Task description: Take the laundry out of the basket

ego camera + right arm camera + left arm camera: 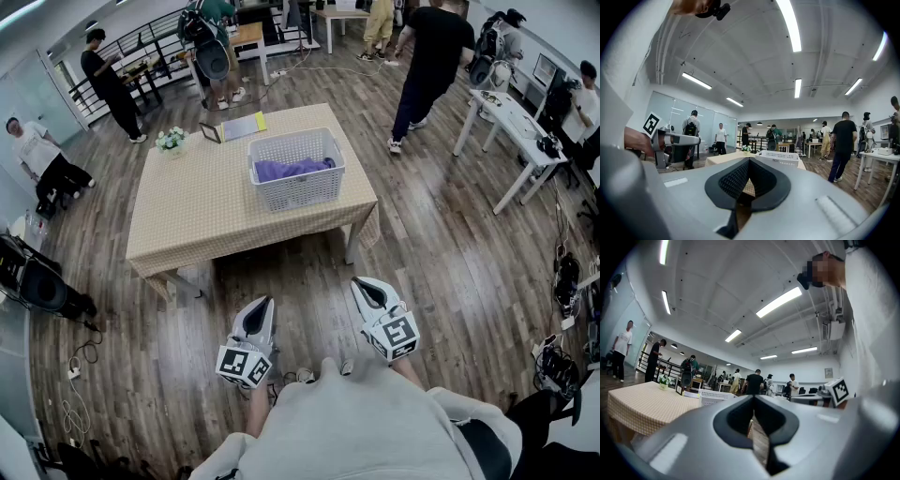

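Spotter: Table [206, 211] first. What do you have on it?

Operator: It has a checked top, and the white slatted basket [298, 193] stands on its right half, toward the far edge. Purple laundry [291, 170] lies bunched in the bottom of the basket, below the rim. I see nothing else in there.

Spotter: And your grippers?

Operator: Both are well short of the table, on its near side, over the wood floor [309, 272]. I have the left gripper [262, 305] and the right gripper [361, 284] level and aimed at the table. Each one's jaws are pressed together at the tips with nothing caught between them.

Spotter: So nothing is out yet.

Operator: Nothing. I judge the step in hand is the approach. To do it well I would come right up to the table's near edge and part one gripper's jaws before it crosses the rim. I would go down from above instead of pushing at the wall, then pinch a thick fold, not a thin hem. The basket looks light, so I expect it could slide or tip on the table if fabric snags the slats. The other gripper could steady the rim.

Spotter: Anything small to mind?

Operator: A flat pad [241, 126] with a yellow strip lies at the table's far edge, near the basket. A little pot of flowers [171, 141] sits at the table's far left corner, well apart from the basket.
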`<state>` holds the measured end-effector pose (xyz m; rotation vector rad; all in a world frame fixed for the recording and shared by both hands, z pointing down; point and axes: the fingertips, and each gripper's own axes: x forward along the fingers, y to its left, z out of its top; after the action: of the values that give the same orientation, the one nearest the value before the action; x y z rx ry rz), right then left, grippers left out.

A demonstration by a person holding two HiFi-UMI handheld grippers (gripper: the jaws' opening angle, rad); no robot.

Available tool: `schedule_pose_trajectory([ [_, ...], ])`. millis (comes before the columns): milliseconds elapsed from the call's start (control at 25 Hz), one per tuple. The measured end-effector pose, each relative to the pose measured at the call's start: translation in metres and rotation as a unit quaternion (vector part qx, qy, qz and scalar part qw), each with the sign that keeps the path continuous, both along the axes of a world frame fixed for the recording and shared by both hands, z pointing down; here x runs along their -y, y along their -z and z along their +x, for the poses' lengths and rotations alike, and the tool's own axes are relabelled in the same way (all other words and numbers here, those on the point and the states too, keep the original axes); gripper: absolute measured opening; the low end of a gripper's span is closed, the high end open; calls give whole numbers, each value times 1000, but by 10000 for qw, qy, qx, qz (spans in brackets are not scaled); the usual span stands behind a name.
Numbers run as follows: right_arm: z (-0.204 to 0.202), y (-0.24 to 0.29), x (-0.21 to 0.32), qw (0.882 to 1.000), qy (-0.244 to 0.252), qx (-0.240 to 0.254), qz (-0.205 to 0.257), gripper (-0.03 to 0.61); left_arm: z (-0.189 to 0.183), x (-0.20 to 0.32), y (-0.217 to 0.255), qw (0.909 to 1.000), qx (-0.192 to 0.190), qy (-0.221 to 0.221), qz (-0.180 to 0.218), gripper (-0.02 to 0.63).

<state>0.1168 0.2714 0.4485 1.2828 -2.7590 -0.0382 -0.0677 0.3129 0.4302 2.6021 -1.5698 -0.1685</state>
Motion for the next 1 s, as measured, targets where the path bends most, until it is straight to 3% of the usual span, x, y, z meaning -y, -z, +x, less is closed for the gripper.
schedule_pose_trajectory([
  [680,13,-5,-5,9997,183,130,-98,-2,17,-2,2,10000,-39,40,-26,11],
  [1000,38,-4,-9,9991,389,153,-24,-2,49,-4,-1,9999,-29,70,-81,11],
])
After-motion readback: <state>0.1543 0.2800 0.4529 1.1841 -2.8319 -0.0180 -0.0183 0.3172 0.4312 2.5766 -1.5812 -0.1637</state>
